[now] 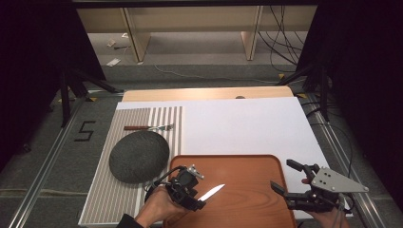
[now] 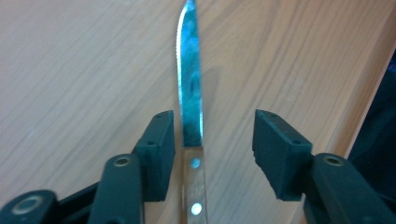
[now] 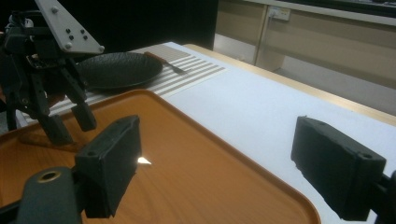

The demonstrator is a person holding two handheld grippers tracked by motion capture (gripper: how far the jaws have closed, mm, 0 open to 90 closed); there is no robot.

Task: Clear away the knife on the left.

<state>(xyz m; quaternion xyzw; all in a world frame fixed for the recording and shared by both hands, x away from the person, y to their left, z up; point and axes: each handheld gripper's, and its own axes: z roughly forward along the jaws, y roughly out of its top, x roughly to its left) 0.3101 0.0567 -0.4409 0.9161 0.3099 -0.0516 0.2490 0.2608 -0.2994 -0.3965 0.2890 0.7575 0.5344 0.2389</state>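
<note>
Left gripper (image 2: 212,154) jaws apart, pads clear of the knife (image 2: 191,93): serrated steel blade, riveted wooden handle, lying flat on the glossy wood-grain tray (image 1: 256,199). Right gripper (image 1: 290,183) wide open, empty, at the tray's right rim. Dark textured round plate (image 1: 139,156) on the striped mat (image 1: 166,124).

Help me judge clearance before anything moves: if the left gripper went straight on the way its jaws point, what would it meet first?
The knife itself: its blade runs straight ahead between the left gripper's open jaws, lying on the wooden tray. Beyond the tip, only bare tray surface shows, though depth is hard to judge.
</note>
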